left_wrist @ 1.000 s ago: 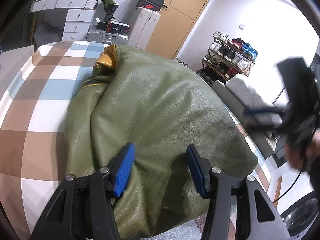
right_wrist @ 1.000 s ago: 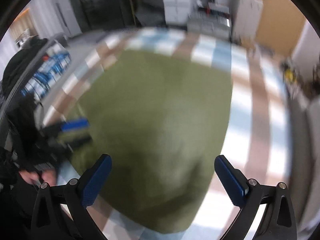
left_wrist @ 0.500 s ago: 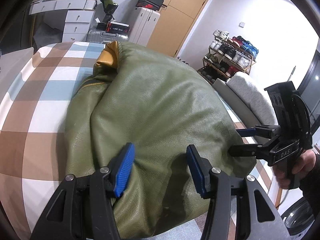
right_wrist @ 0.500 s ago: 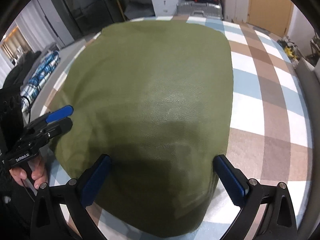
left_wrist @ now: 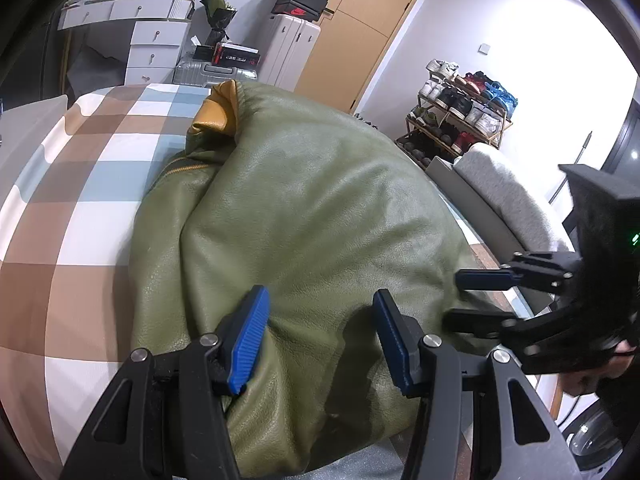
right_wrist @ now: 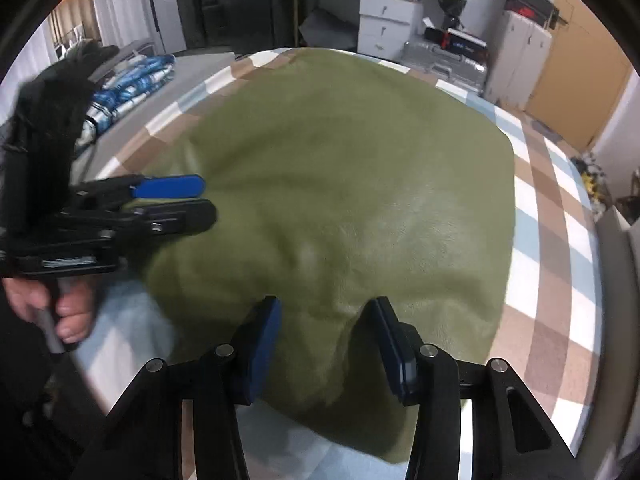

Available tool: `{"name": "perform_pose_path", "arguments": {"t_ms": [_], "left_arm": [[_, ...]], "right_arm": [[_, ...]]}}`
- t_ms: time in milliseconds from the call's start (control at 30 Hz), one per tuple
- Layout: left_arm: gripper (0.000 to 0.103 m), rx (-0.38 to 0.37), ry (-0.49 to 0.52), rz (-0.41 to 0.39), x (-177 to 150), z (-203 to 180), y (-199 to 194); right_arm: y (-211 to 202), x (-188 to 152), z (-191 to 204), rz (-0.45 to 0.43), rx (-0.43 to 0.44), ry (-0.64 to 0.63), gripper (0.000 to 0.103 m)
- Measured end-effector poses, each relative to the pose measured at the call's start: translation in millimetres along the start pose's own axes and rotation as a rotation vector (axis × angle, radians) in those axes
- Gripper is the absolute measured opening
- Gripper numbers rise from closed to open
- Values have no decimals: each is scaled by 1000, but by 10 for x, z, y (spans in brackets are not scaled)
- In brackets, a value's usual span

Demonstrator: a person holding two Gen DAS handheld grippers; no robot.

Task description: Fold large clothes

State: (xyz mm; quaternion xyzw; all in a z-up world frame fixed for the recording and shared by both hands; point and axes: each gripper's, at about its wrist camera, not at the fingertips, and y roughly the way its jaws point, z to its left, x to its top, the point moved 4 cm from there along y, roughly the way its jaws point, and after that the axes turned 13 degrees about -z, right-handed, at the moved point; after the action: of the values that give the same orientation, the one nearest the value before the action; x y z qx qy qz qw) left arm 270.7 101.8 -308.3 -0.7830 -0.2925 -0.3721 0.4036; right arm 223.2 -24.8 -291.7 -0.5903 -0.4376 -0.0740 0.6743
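Observation:
An olive-green leather jacket (left_wrist: 320, 208) with a mustard-yellow lining (left_wrist: 216, 112) lies heaped on the checked bedspread (left_wrist: 80, 200). My left gripper (left_wrist: 320, 340) is shut on a raised fold at the jacket's near edge, and its blue pads (left_wrist: 248, 340) press the leather. In the right wrist view the same gripper (right_wrist: 208, 201) reaches in from the left onto the jacket (right_wrist: 340, 168). My right gripper (right_wrist: 326, 344) has a puckered fold of the hem between its pads as its jaws are closing. It also shows at the jacket's right corner (left_wrist: 460, 298).
A shoe rack (left_wrist: 460, 108), a grey padded bench (left_wrist: 504, 188) and a washing machine (left_wrist: 592, 444) stand right of the bed. White drawers (left_wrist: 156, 52), suitcases (left_wrist: 292, 52) and a wooden door (left_wrist: 372, 28) are behind it. Blue-and-white cloth (right_wrist: 128, 76) lies far left.
The right gripper swung down onto the jacket's near hem, and its jaws went from wide apart to narrow around a fold. The left gripper kept its hold and stayed put.

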Motion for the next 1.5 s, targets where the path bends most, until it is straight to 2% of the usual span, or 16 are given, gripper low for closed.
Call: {"name": "perform_pose_path", "arguments": {"t_ms": [233,333,400,467,567,700,800,867,1000,1067,1200,1300,1367,1400,1467,1500], "left_arm": [[47,16,6,3,-11,-7,3],[47,18,8,3,-15,-15,-3],[47,22,14,4,-17,-15,-6],[47,29,22,5,-22,-37,-6],[47,37,32,7,-28,-48,-6],[47,43,32,5,-36,-53,-7],[47,52,21,3,-32,-30,-4],[47,49,19,-5,-28,-34,-21],[48,45,32,57,98,-169,-126],[49,-37,45,44,341,-327,-247],[65,-109,120,43,865,-663,-137],[65,-120,94,158,1032,-782,267],[65,-119,76,317,928,-730,685],[59,-114,44,385,819,-613,888],[42,-120,-46,405,726,-421,983],[29,-120,-78,408,751,-347,953]], "right_arm": [[187,-3,106,-22,-98,-76,48],[190,8,19,-7,-60,-39,49],[104,52,-26,37,-29,-21,42],[-128,271,-96,-20,33,24,27],[-305,684,-271,-183,-8,71,37],[353,813,-432,1,0,101,37],[497,838,-287,-28,-55,-69,44],[494,839,-289,-41,-67,-38,46],[207,744,-505,-127,60,110,47],[-21,619,-627,-187,131,219,38],[-276,309,-760,-290,283,431,28],[-352,36,-800,-338,365,543,23],[-303,-130,-826,-353,425,620,19],[-250,-195,-827,-338,436,639,18],[-128,-321,-844,-328,418,676,0],[-107,-355,-862,-334,426,686,0]]}}
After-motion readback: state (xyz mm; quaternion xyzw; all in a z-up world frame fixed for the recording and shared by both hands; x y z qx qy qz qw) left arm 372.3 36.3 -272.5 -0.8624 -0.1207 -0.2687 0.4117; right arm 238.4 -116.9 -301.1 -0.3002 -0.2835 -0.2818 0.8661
